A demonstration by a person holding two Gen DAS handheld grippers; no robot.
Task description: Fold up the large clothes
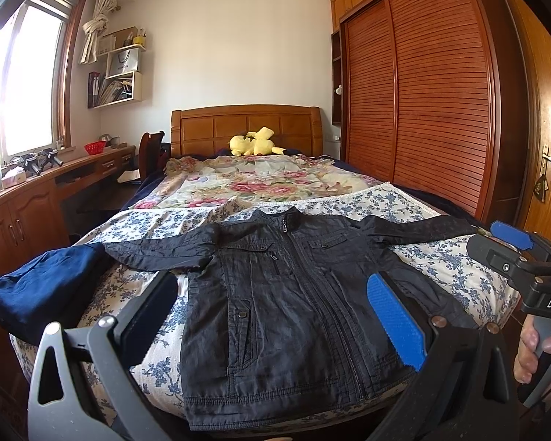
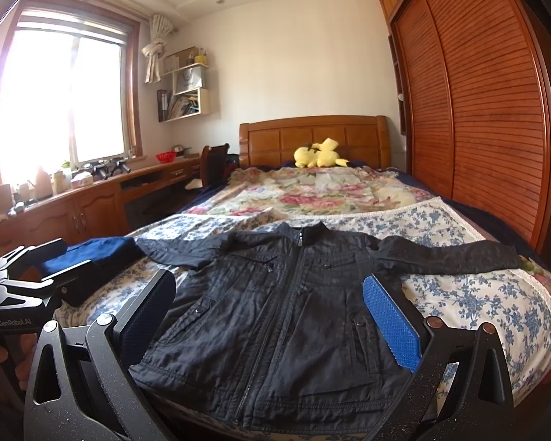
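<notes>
- The dark jacket lies flat and face up on the bed, zipped, collar away from both claws, hem nearest them, a sleeve stretched out to each side.
- The left claw is spread wide and holds nothing; it hangs above the hem, with the jacket's body straight ahead between its fingers.
- The right claw is likewise spread and empty, over the hem a little to the other side.
- Folding looks not yet begun. A fair start, I judge, is a sleeve: pinch near the cuff, lift just clear, and lay it across the chest without dragging the body askew.
- The stiff, creased cloth may spring back, so press each fold down.
- A folded blue garment sits left of the left claw, touching the sleeve end there.
- Only the left view shows the person's hand gripping the right claw's handle; only the right view shows the far sleeve's cuff fully.
</notes>
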